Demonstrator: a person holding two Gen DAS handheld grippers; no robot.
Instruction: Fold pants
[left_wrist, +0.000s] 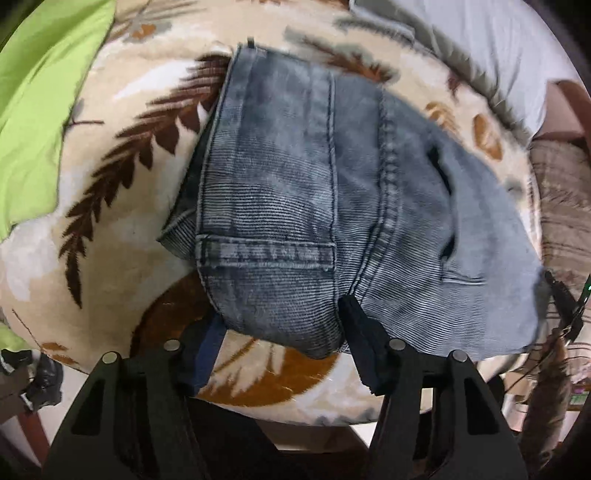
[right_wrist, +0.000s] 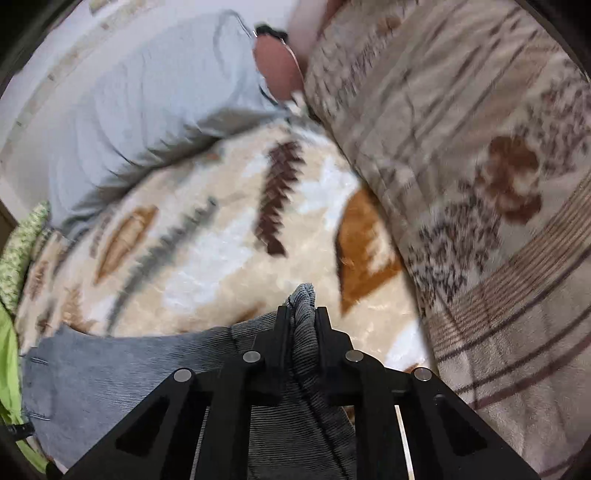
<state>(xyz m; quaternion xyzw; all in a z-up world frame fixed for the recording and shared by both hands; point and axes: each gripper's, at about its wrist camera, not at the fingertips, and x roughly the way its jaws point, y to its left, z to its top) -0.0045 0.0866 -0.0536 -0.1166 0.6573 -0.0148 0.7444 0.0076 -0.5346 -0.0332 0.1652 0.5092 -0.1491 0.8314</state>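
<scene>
Blue-grey corduroy pants (left_wrist: 295, 206) lie partly folded on a cream blanket with a leaf pattern (left_wrist: 122, 155). In the left wrist view my left gripper (left_wrist: 280, 347) is open, its two fingers set wide on either side of the near edge of the pants, one finger (left_wrist: 364, 354) touching the cloth. In the right wrist view my right gripper (right_wrist: 302, 321) is shut on a bunched fold of the pants (right_wrist: 303, 295), with the rest of the cloth (right_wrist: 122, 373) trailing to the left and under the gripper.
A lime-green cloth (left_wrist: 40, 96) lies at the left. A pale grey-blue garment (right_wrist: 147, 107) lies at the far side of the blanket. A brown striped patterned blanket (right_wrist: 480, 184) is heaped at the right. The near edge of the bed (left_wrist: 295, 417) drops off below the left gripper.
</scene>
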